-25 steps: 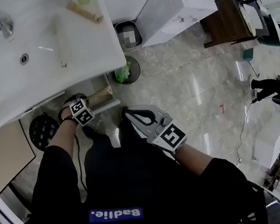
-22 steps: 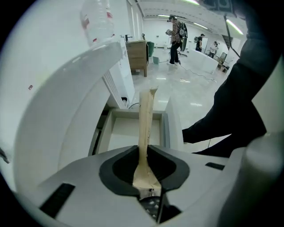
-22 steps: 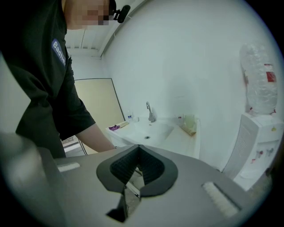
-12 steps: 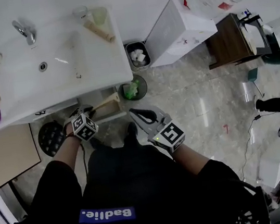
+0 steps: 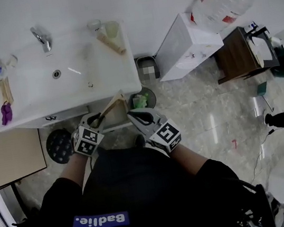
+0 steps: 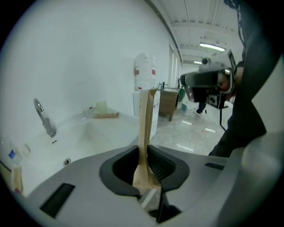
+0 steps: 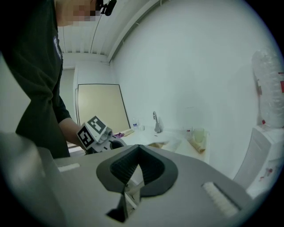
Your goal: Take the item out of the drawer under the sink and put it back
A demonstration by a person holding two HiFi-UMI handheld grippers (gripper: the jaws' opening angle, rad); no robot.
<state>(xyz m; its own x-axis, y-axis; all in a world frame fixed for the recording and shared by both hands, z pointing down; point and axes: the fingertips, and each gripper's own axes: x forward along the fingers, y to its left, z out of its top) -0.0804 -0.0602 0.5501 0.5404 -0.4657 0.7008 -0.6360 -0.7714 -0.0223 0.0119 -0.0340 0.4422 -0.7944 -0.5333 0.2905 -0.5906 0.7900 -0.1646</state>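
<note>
Here we go: my left gripper [image 6: 144, 150] has its fingers pinching the paper packet [image 6: 145, 117] at its bottom end. The pads are tight on the crumpled brown fold, and the rest stands tall and flat out of the jaws. In the head view the packet is up in the air, slanting toward the front right corner of the sink [image 5: 98, 74]. It's out of the drawer, then; I can't properly pick out the drawer itself under the sink's front edge.

My right gripper [image 7: 140, 148] has its fingers pressed together with nothing between them. It hangs just beside the left one, in front of the sink's front edge.

How will this thing handle? I'd say light. It's thin brown paper, long and narrow, already creased where I've got it. What's inside I can't tell. Paper like that is soft, so a hard squeeze would crush it, and it'll bend if the far end knocks the sink edge. It's not slippery, so a modest pinch should do. Holding it by one end leaves the free end waving, and a grip nearer the middle would steady it. For sliding it back in, though, the end hold lets me lead with the long part.

A second packet [image 5: 111, 43] lies at the sink's back right corner beside a cup [image 5: 112, 28], with the tap [image 5: 41, 39] at the back edge.
</note>
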